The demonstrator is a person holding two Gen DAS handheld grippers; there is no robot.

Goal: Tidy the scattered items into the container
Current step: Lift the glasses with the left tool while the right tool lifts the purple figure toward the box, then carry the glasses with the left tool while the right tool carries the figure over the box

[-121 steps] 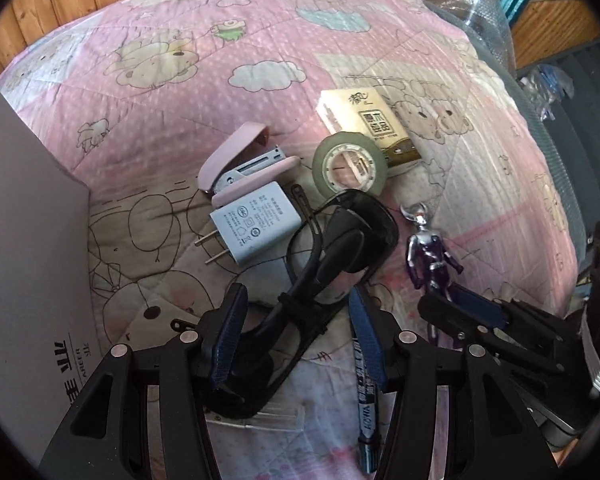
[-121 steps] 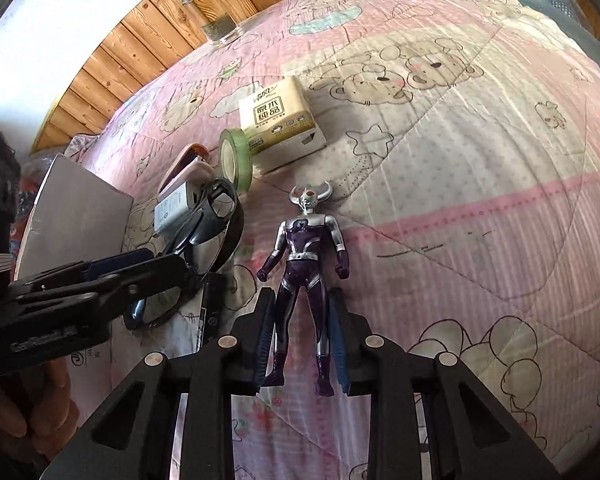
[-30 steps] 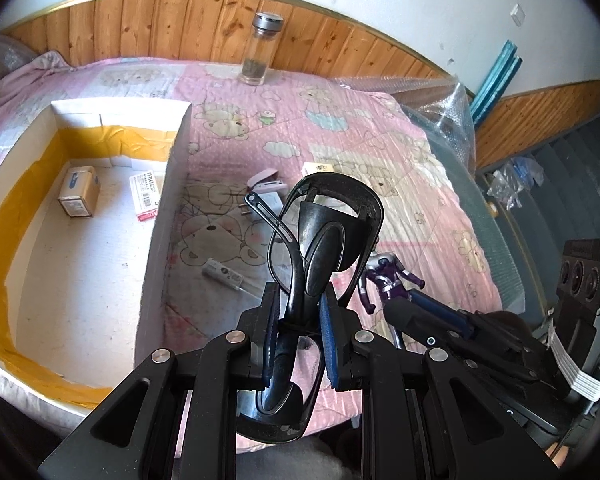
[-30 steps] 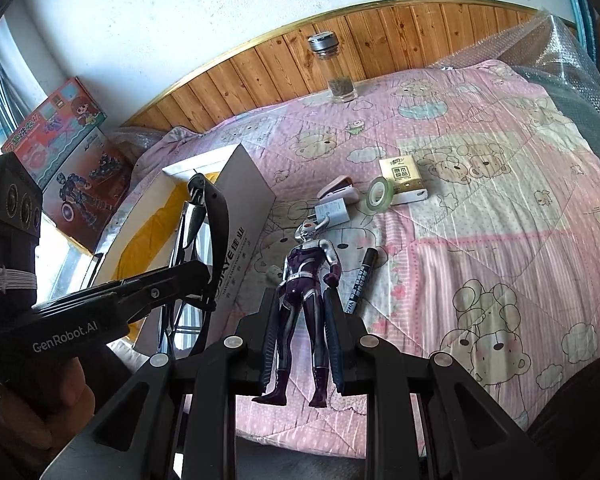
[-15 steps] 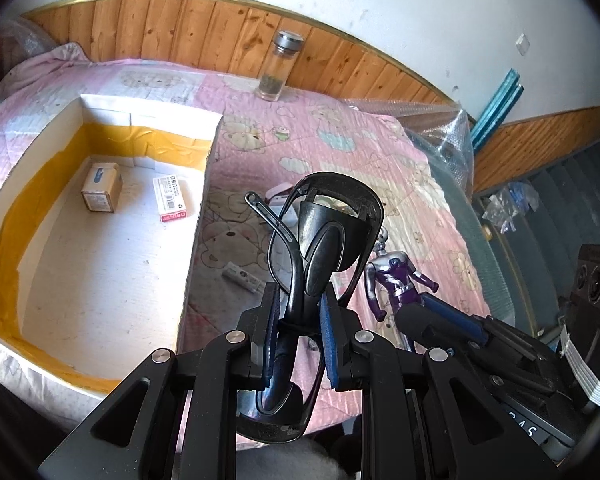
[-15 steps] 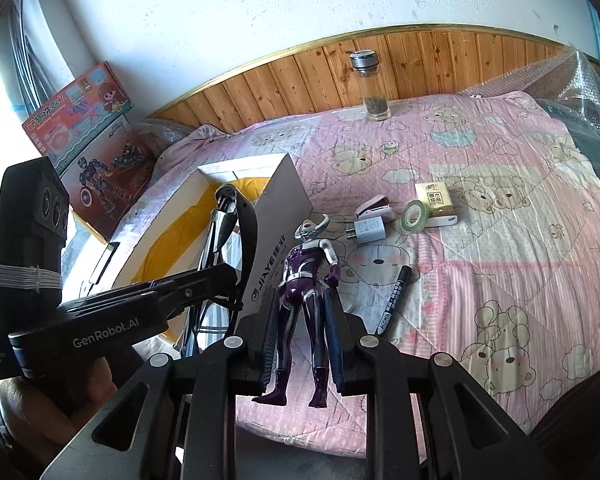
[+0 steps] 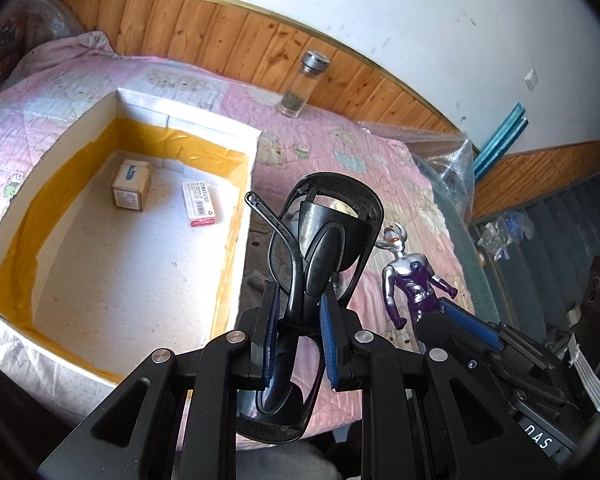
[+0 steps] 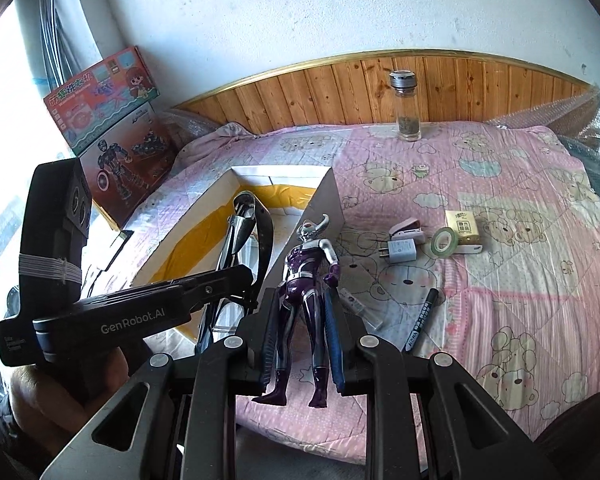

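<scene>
1 left gripper point(image 7: 296, 312), blue pads clamped on 1 pair of black sunglasses point(image 7: 320, 240), folded, held upright in the air just beside the box's near right wall.
1 right gripper point(image 8: 300, 316), pads clamped on the legs of 1 silver-and-purple toy figure point(image 8: 306, 280), upright, lifted clear of the bed.
1 open white box point(image 7: 188, 128) on the bed, inner walls lined with yellow tape; inside it, 2 items: 1 small brown carton point(image 7: 132, 190) and 1 flat white-and-red packet point(image 7: 202, 204), lying apart on the floor of the box.
1 bed point(image 8: 540, 272) with pink cartoon-bear quilt, carrying loose items to the right of the box: 1 pink stapler point(image 8: 406, 230), 1 white plug adapter point(image 8: 400, 252), 1 roll of green tape point(image 8: 444, 240), 1 tissue pack point(image 8: 464, 230), 1 black marker point(image 8: 422, 318), 1 small clear-and-white stick-shaped item point(image 8: 356, 306), kind not readable.
1 glass bottle point(image 8: 406, 106) with metal cap, upright at the wooden wall panel.
2 printed toy cartons point(image 8: 108, 128), stacked at the bed's far left.
</scene>
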